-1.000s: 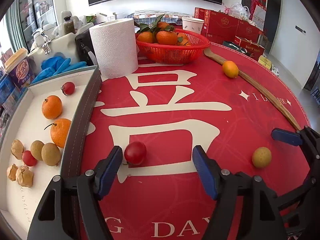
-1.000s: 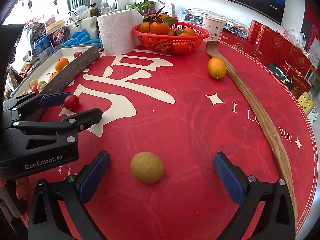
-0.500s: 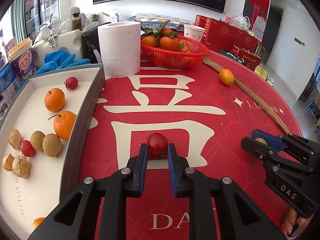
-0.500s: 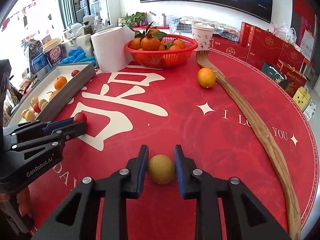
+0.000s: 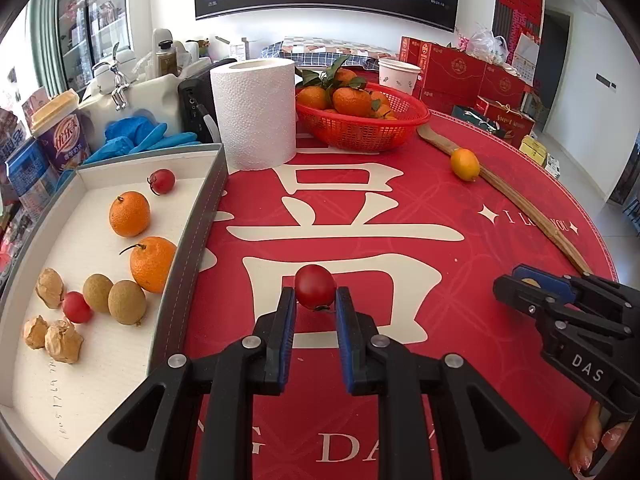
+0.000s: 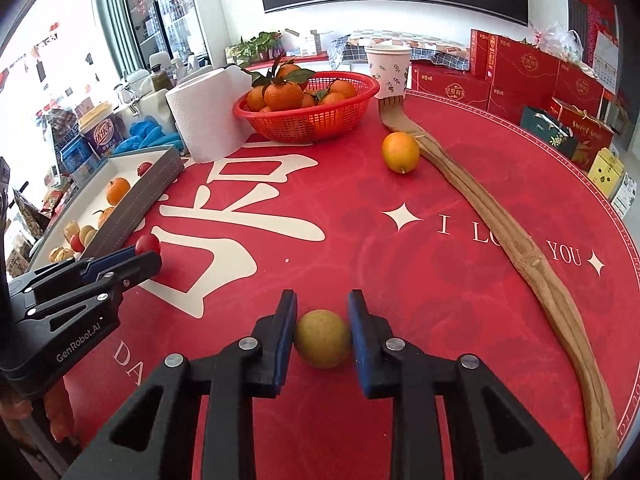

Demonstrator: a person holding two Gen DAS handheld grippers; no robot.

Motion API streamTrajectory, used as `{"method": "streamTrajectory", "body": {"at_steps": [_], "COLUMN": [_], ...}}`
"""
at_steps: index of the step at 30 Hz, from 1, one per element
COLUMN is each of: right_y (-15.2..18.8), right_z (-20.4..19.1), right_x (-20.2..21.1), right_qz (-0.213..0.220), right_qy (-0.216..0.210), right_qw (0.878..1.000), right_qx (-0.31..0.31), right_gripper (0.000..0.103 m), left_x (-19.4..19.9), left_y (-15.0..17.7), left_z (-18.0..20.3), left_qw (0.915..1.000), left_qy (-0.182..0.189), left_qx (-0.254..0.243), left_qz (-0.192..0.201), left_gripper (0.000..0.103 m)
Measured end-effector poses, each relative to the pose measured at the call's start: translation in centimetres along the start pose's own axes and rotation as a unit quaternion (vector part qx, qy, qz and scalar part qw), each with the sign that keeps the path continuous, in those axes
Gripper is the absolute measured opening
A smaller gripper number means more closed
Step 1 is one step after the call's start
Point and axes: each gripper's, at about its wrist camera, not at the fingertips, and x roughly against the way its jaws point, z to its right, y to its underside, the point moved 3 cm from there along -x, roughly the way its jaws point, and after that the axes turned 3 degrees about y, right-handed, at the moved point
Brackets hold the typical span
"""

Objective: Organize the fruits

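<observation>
Red cherry tomato [image 5: 315, 286], stem downward, pinched in left tool [image 5: 316, 310]; right tool [image 6: 322, 322] grips round longan [image 6: 322, 338].

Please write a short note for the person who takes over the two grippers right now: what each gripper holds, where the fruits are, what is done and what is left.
Left gripper: shut on the cherry tomato, at the red mat.
Right gripper: its jaws have just closed; shut on the longan, low over the mat.
Tray to the left already holds two oranges, two tomatoes, two longans and some walnuts.
Red basket at the back holds leafy tangerines.
Left to do: probably carry both held fruits to the tray, then the loose orange beside the wooden stick.
</observation>
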Motion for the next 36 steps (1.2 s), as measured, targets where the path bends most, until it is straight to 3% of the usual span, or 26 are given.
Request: {"method": "streamTrajectory", "body": {"at_steps": [36], "right_y": [-0.8], "right_z": [-1.3], "right_x": [-0.8], "right_qz": [0.003], "right_qy": [-0.023], "right_qw": [1.000], "right_qx": [-0.013], "right_gripper": [0.028], "left_x": [2.1], "left_y": [-0.7], "left_z": [-1.2], "left_qw": [0.9993], "left_qy": [0.010], "left_qx": [0.013], "left_qz": [0.033], "left_gripper": [0.021]}}
